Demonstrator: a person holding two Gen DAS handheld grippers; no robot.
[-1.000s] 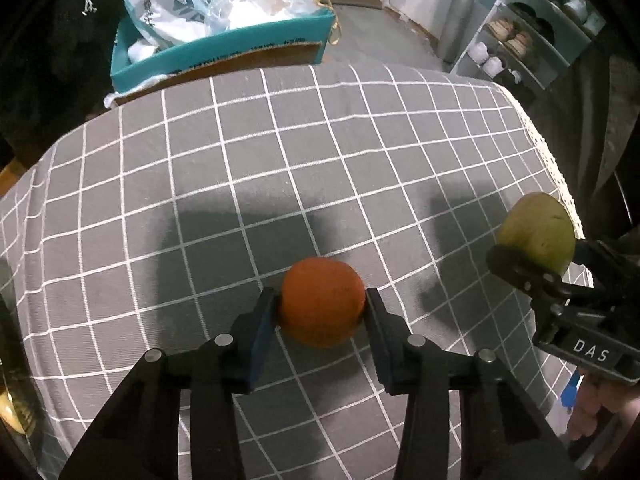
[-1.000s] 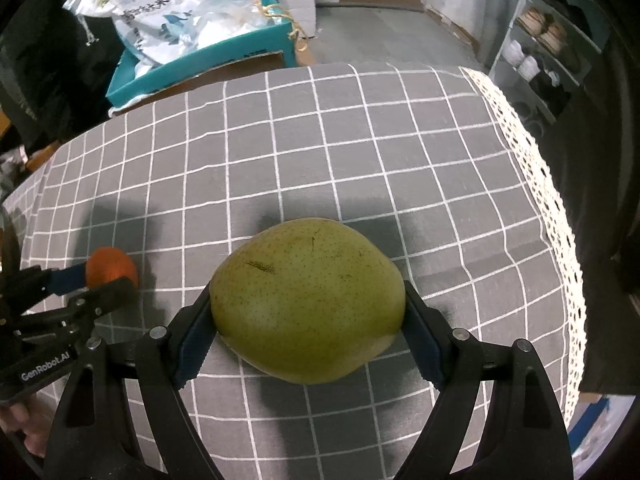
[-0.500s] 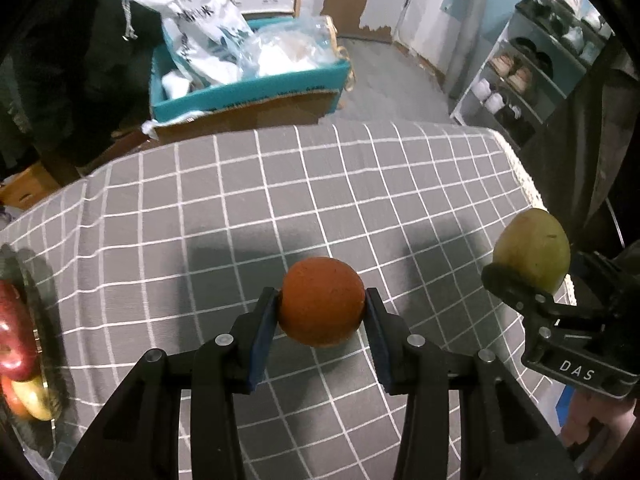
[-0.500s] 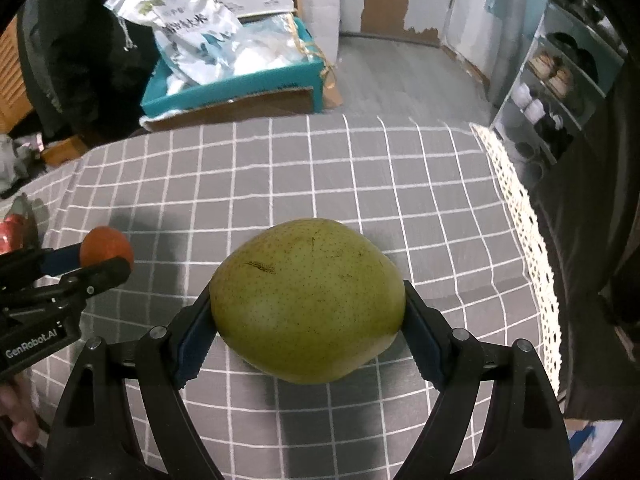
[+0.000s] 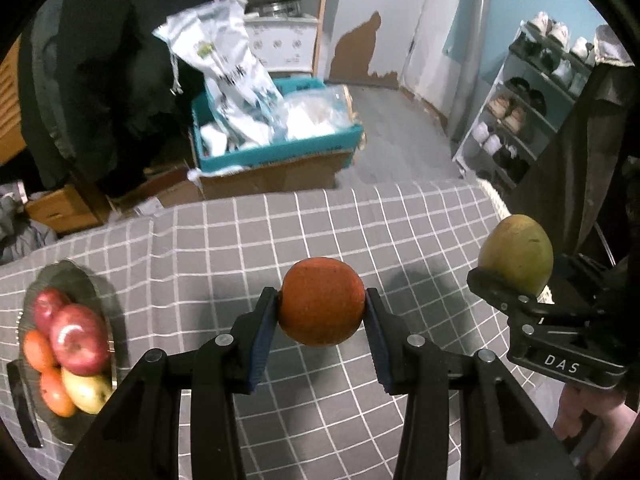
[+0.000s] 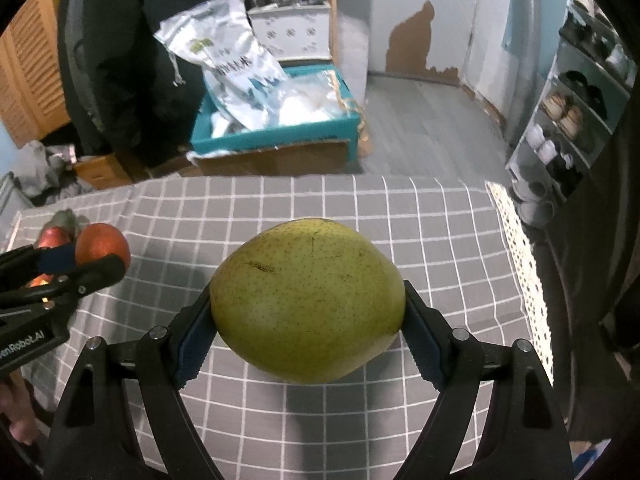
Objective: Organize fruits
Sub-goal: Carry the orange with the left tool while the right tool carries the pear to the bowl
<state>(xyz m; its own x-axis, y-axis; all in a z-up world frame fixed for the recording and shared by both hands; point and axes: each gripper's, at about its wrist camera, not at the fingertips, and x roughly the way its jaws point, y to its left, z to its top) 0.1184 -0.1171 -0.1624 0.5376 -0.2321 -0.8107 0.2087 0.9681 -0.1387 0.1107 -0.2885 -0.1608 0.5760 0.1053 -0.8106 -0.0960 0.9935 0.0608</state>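
Both grippers have risen and tipped back from the tabletop, so each wrist view now takes in far more of the room beyond its far edge. A dish of fruit, out of sight a second ago, has come into the left wrist view at lower left. In the right wrist view the orange sits higher, with what seems to be that dish's fruit behind it.
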